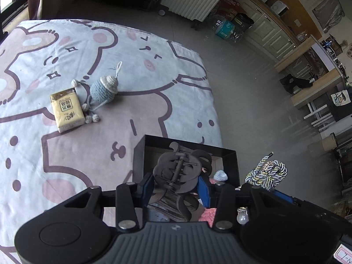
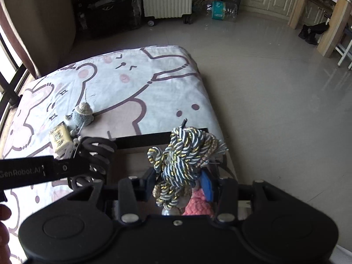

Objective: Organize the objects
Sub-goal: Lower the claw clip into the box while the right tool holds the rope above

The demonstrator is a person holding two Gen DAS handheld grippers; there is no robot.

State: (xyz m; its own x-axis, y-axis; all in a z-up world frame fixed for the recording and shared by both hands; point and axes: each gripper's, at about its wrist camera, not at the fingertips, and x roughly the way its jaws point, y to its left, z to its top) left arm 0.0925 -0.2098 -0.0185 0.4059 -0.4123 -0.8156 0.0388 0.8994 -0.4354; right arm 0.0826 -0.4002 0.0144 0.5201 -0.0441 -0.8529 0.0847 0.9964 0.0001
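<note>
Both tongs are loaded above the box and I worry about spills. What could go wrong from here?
The hair claw in the left tongs may land on the black box's rim. The twisted cord bundle in the right tongs hangs loose and could snag or miss near the bed edge.

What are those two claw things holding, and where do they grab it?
The left gripper clamps a dark hair claw clip near its lower body. The right gripper pinches a twisted cord bundle low down.
</note>
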